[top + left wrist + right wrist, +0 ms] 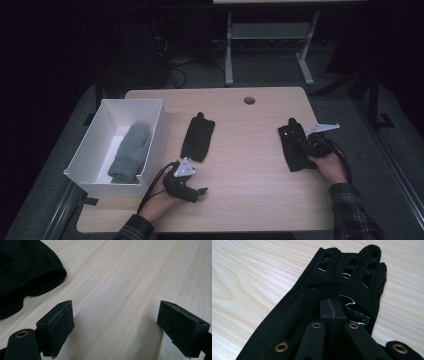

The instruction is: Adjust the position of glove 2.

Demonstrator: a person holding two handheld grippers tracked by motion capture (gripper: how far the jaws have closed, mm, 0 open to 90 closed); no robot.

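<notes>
Right gripper view: the black glove (337, 290) lies flat on the table's right side, my right gripper (332, 308) pressed together over its back, apparently pinching fabric for lifting. My left gripper (120, 327) waits, jaws apart.

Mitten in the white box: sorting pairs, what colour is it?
Grey knitted mitten; high view shows it best.

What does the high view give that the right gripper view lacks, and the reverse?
High view alone: the white box with a grey mitten inside, a second black glove mid-table, and the left hand-held gripper, jaws open over bare wood. Right gripper view alone: the cut-out holes and glossy lettering on the right black glove. Shared: the right hand-held gripper, jaws shut, on that glove on the wooden table.
</notes>
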